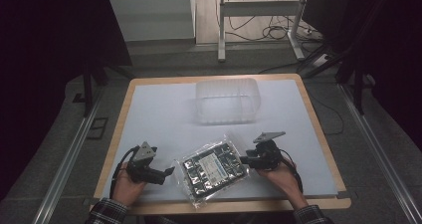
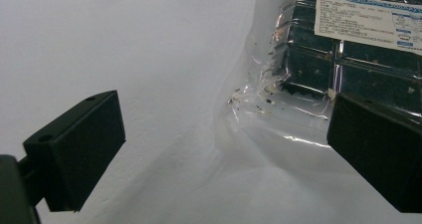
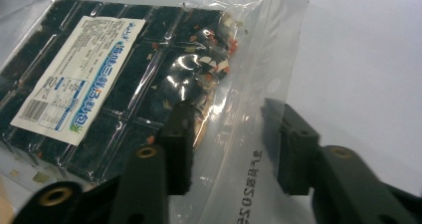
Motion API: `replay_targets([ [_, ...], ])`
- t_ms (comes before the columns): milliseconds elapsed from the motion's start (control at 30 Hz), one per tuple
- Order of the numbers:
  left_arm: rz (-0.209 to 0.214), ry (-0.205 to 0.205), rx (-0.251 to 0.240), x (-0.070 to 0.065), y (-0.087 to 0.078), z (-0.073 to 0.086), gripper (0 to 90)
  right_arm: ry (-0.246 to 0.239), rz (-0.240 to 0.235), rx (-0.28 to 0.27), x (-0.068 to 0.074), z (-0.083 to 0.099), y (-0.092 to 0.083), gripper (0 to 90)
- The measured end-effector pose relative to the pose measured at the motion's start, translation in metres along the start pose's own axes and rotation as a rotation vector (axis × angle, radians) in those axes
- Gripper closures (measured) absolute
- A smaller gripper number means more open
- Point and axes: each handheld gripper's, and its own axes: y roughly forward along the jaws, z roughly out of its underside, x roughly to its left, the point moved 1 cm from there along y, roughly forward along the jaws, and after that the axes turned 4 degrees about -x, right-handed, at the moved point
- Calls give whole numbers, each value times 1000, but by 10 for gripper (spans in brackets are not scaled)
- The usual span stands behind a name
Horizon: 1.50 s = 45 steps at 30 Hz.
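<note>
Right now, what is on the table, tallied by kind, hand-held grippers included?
Clear plastic packet of dark squares with a white label: 1
Translucent plastic container: 1
Hand-held grippers: 2, the left gripper and the right gripper
Total: 4

- A table (image 1: 318,129) with a wooden rim and a pale white top.
- A clear plastic tub (image 1: 227,102) stands toward its far side.
- A clear bag of dark blocks (image 1: 211,168) lies flat near the front edge.
</note>
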Motion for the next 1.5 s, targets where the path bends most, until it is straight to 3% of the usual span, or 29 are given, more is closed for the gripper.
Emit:
replay_targets([
  [133, -1, 3, 3, 0, 0, 0, 15, -9, -8, -12, 4, -2, -1, 657],
  [333, -4, 7, 5, -1, 1, 0, 15, -44, 27, 24, 10, 0, 5, 712],
  [500, -5, 11, 8, -1, 1, 0, 15, -37, 51, 41, 12, 0, 8, 774],
  [567, -5, 11, 8, -1, 1, 0, 14, -28, 70, 48, 13, -1, 8, 862],
  [767, -6, 12, 2, -1, 0, 0, 15, -10, 84, 46, 16, -3, 7, 888],
  [1133, -10, 15, -5, -1, 0, 0, 14, 73, 20, -1, 10, -7, -4, 887],
  [1300, -11, 12, -13, -1, -1, -1, 14, 66, 26, -13, 13, -11, -8, 888],
  [1500, -14, 18, -13, -1, -1, -1, 14, 84, -8, -55, 15, -19, -20, 888],
])
